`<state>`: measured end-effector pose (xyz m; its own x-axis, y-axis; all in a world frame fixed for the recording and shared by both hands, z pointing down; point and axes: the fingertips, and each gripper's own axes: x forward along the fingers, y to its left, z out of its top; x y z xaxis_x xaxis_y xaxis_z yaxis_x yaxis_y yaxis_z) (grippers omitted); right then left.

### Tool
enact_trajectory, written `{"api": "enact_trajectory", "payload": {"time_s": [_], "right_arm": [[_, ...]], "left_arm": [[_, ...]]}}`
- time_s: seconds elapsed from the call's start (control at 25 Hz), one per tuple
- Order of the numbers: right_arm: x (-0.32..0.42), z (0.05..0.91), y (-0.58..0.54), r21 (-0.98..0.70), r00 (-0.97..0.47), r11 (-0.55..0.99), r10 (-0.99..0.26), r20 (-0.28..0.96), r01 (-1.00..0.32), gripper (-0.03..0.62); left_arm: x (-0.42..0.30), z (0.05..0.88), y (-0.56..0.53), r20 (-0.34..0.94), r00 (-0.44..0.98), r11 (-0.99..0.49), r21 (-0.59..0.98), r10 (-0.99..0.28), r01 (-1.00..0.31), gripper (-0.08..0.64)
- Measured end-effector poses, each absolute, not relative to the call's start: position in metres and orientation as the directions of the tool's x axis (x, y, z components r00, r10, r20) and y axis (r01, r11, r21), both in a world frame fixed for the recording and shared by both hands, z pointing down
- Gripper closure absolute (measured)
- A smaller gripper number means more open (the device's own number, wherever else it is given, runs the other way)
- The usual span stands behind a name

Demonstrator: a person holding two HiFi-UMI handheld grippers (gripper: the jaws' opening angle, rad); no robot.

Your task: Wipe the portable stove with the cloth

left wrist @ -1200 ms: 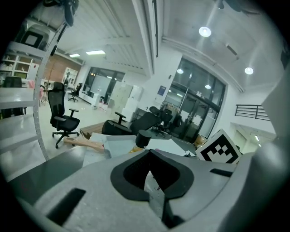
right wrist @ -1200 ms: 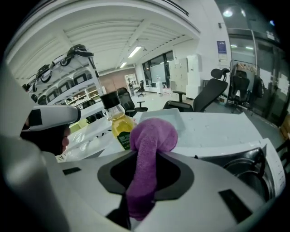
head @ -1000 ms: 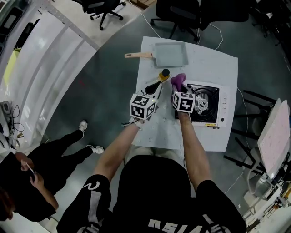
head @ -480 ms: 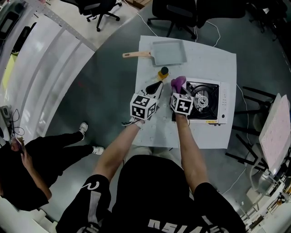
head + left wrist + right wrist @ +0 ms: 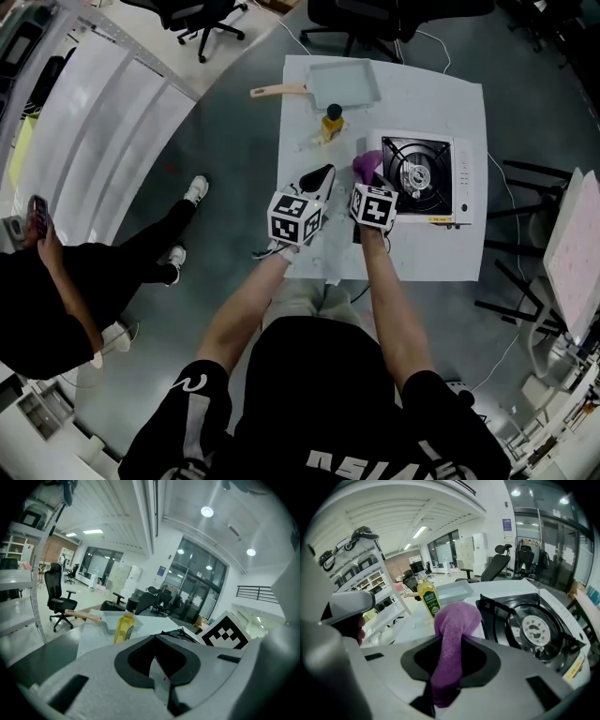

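Purple cloth (image 5: pixel 452 634) beside a white portable stove (image 5: pixel 459 178) with a black burner well.
The tabletop (image 5: pixel 422 253) is white and the floor (image 5: pixel 234 141) grey. At the far left, a yellow bottle (image 5: pixel 332 120) has a dark cap, and a pale grey pan (image 5: pixel 345 84) has a tan handle. The left gripper (image 5: pixel 325 174) and right gripper (image 5: pixel 367 180) bear black-and-white checked cubes.

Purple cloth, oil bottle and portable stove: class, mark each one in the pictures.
purple cloth (image 5: pixel 457 618), right gripper view, its bunched upper end.
oil bottle (image 5: pixel 429 599), right gripper view, its label.
portable stove (image 5: pixel 413 178), head view, its central burner.
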<state>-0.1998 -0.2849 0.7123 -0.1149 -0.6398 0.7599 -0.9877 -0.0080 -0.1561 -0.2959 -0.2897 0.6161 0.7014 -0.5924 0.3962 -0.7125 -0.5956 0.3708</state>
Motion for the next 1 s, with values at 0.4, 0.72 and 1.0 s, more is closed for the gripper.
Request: {"api": "enact_trajectory", "payload": {"time_s": [0.4, 0.72, 1.0], "right_arm": [[-0.202, 0.71, -0.224, -0.149, -0.099, -0.022, -0.646, 0.757, -0.989, 0.489], [-0.203, 0.711, -0.177, -0.163, -0.11, -0.019, -0.662, 0.742, -0.986, 0.489], [-0.198, 0.713, -0.131, -0.17, -0.115, -0.017, -0.667, 0.736, -0.985, 0.489]], "left_arm": [[-0.302, 0.6, -0.241, 0.38, 0.711, -0.618, 0.353, -0.592, -0.703, 0.555], [-0.301, 0.593, -0.2, 0.377, 0.726, -0.643, 0.342, -0.575, -0.686, 0.555], [-0.301, 0.587, -0.161, 0.369, 0.736, -0.658, 0.335, -0.568, -0.675, 0.555]]}}
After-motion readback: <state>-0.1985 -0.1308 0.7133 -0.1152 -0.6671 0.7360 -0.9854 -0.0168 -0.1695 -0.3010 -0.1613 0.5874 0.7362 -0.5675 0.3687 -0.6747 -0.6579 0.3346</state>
